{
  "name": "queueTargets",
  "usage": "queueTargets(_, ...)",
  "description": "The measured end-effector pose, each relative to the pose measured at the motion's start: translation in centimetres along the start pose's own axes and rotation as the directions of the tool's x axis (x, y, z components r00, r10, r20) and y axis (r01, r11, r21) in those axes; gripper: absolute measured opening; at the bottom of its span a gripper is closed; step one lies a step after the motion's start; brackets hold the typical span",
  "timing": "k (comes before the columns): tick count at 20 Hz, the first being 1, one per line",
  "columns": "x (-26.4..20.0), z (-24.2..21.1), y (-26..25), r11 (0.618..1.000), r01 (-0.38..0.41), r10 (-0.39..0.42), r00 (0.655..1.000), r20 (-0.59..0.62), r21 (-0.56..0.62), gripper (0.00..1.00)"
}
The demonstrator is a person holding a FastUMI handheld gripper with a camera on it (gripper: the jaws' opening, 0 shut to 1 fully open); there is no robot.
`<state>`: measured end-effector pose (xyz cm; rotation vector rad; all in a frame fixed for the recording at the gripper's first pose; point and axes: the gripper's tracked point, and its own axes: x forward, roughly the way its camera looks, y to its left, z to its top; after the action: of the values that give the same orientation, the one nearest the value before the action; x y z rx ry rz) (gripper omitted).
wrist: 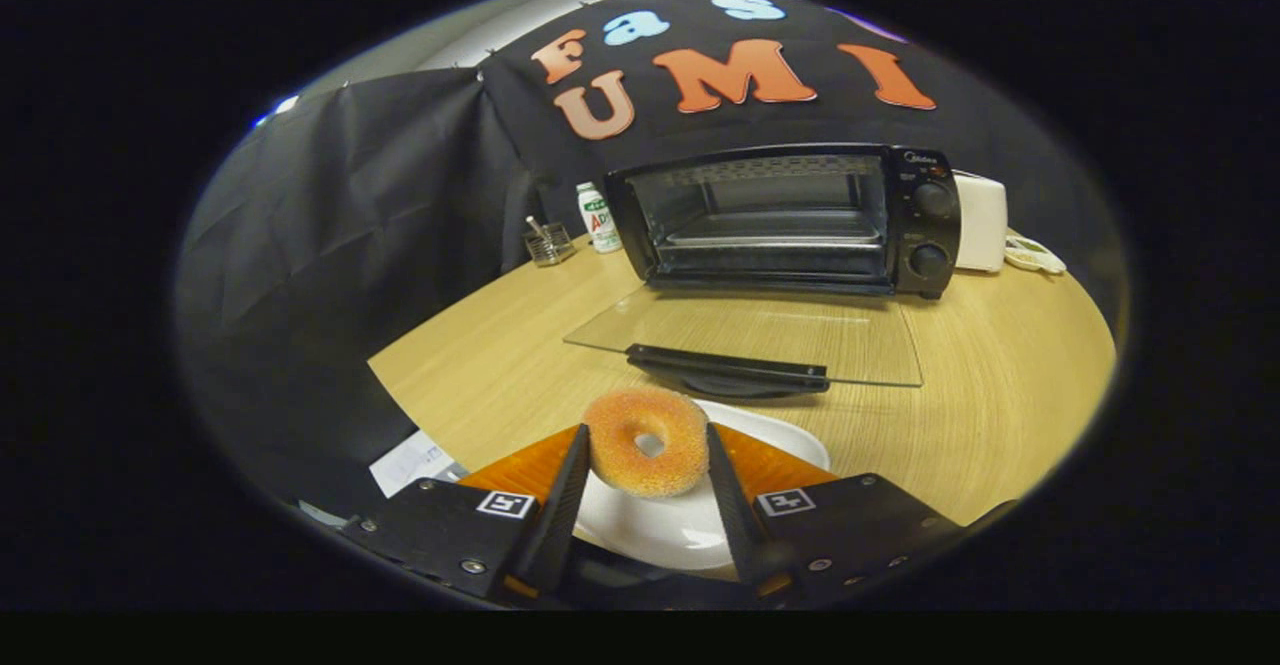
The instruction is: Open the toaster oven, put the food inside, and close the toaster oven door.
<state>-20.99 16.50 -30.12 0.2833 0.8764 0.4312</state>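
Jaws pinching the doughnut point(646, 456) from both sides, lifted just above the white plate point(680, 530), presumably for carrying. Beyond the doughnut, toaster oven point(800, 220) on the counter point(1000, 395), glass door point(760, 335) already dropped flat, ready for loading.

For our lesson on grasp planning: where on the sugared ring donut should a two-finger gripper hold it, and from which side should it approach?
Grip the sugared ring donut across its outer rim, one finger on each side, coming in from the near side over the white plate. It stands tilted on edge with its hole facing the camera, so the opposite rim edges suit the fingers. The gripper appears to hold it this way, facing the open black toaster oven.
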Motion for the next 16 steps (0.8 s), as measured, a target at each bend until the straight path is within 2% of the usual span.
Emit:
queueTargets(5, 1.2, 3.7, 0.1, 0.988, -0.057, 0.044, 0.995, 0.094, 0.142, 0.66)
queueTargets(10, 1.8, 8.5, 0.3, 0.953, -0.155, 0.1, 0.971, 0.215, 0.261, 0.65)
queueTargets(12, 2.5, 10.3, -0.1, 0.933, -0.181, 0.102, 0.962, 0.254, 0.312, 0.62)
queueTargets(16, 4.3, 12.6, -1.3, 0.899, -0.197, 0.074, 0.949, 0.307, 0.391, 0.61)
